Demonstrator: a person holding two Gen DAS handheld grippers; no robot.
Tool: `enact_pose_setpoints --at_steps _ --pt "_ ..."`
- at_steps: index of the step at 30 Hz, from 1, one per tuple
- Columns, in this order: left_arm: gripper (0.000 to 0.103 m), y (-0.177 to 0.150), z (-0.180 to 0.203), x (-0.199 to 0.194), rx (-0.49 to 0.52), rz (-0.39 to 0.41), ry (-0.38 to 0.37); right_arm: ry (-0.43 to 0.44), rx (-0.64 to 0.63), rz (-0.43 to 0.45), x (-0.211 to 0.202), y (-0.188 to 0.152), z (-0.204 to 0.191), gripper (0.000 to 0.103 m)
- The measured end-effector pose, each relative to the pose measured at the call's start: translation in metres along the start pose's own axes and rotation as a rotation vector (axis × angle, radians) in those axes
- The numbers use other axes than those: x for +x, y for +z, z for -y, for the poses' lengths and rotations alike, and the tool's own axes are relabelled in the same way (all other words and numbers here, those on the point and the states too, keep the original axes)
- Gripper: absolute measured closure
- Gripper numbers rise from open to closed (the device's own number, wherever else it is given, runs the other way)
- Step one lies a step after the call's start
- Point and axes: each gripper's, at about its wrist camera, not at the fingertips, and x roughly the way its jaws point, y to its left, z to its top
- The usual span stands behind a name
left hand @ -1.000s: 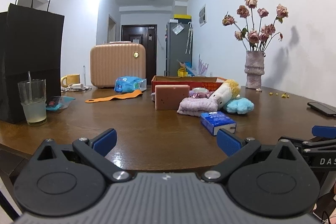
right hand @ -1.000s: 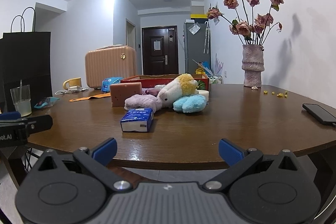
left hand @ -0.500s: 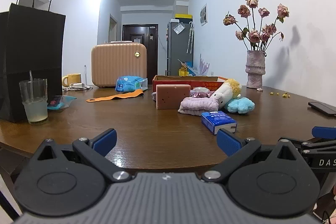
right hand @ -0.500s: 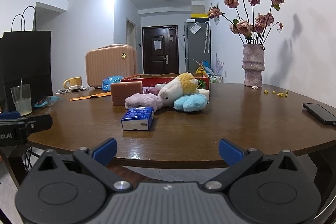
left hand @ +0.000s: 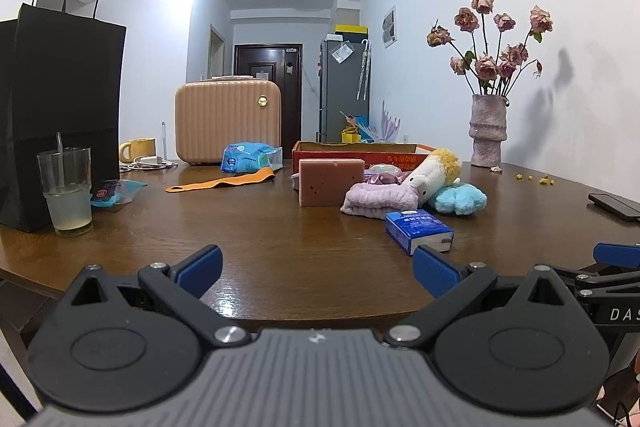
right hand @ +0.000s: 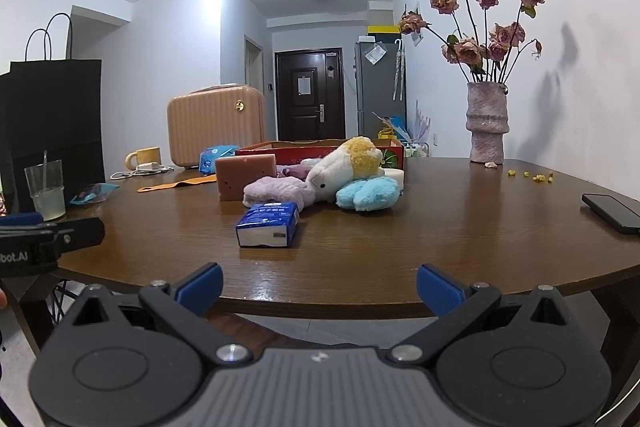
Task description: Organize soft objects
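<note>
On the round wooden table [left hand: 280, 235] lie a brown sponge block [left hand: 331, 182], a folded lilac towel [left hand: 378, 201], a white and yellow plush toy [left hand: 434, 175] on a light blue plush [left hand: 460, 199], and a blue tissue pack [left hand: 418, 230]. A red cardboard box [left hand: 360, 152] stands behind them. The same pile shows in the right wrist view: sponge [right hand: 245, 176], towel [right hand: 276, 190], plush toy [right hand: 348, 167], tissue pack [right hand: 269, 224], box [right hand: 320, 149]. My left gripper [left hand: 318, 269] and right gripper [right hand: 319, 285] are both open and empty at the table's near edge.
A black paper bag [left hand: 60, 115], a glass of cloudy liquid [left hand: 67, 191], a yellow mug [left hand: 138, 150], a peach suitcase [left hand: 228, 125] and an orange strap [left hand: 224, 182] stand on the left. A vase of dried roses [left hand: 488, 131] and a phone [left hand: 614, 206] are on the right.
Both grippers have crept slightly forward toward the pile; the objects look a little larger. Nothing on the table has moved.
</note>
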Motion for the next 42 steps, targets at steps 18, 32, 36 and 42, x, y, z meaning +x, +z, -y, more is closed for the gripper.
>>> enact_pose_setpoints --at_steps 18,32,36,42 --pt "0.0 -0.002 0.003 0.0 -0.001 -0.006 -0.01 -0.002 0.001 -0.003 -0.001 -0.001 -0.001 0.0" --pt "0.0 0.003 -0.003 0.013 -0.027 -0.018 -0.042 -0.004 0.017 0.027 0.002 0.004 0.006 0.0" --pt "0.0 0.014 -0.004 0.036 -0.008 -0.007 -0.034 -0.005 0.018 0.05 0.015 0.013 0.019 0.0" --pt "0.0 0.03 -0.007 0.066 -0.022 -0.024 -0.033 0.039 -0.025 0.042 0.048 0.032 0.023 0.0"
